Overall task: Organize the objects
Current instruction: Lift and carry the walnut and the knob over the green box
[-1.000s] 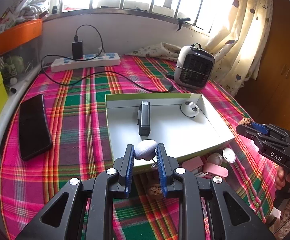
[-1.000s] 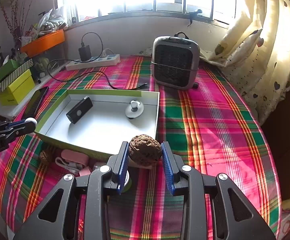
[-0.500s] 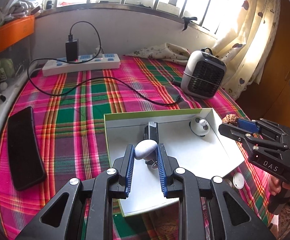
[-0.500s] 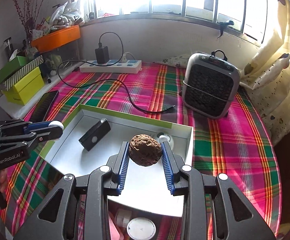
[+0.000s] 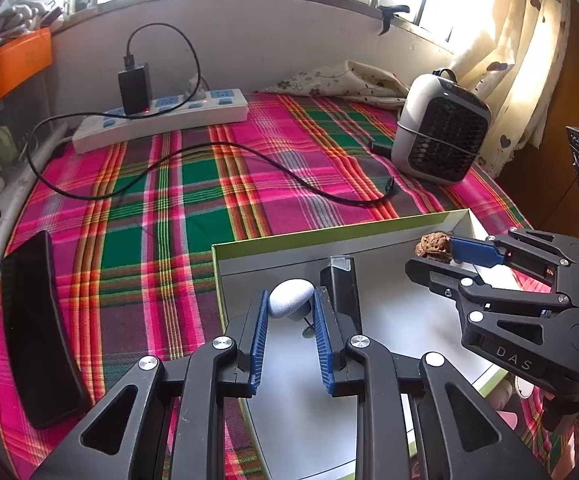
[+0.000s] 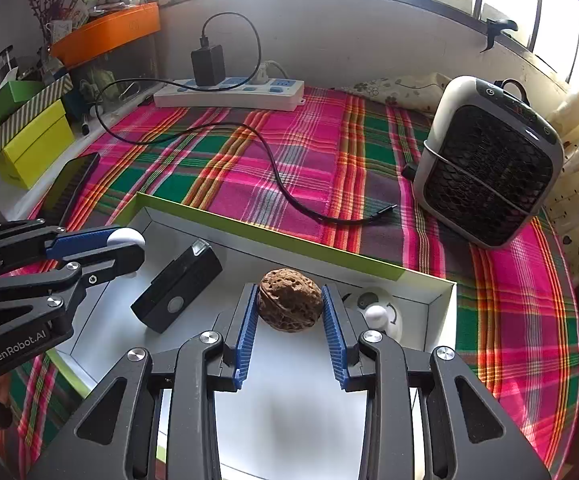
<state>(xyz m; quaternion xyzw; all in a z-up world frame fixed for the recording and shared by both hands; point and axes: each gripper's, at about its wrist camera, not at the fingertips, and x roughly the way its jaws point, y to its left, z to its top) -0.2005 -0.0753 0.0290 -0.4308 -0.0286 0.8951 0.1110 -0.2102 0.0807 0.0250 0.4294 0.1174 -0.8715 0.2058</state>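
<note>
Left gripper (image 5: pixel 291 314) clamped on white egg-shaped object (image 5: pixel 290 298), held above tray (image 5: pixel 329 238), near its left wall. Right gripper (image 6: pixel 290 314) clamped on walnut (image 6: pixel 289 299), above tray near far wall. Black device (image 6: pixel 177 285) and white knob (image 6: pixel 377 313) lay inside tray.

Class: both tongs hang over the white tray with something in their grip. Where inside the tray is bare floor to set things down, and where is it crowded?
Bare floor lies in the white tray near its front, under the walnut, and left of the black device. The far right corner, by the white knob, is crowded.
</note>
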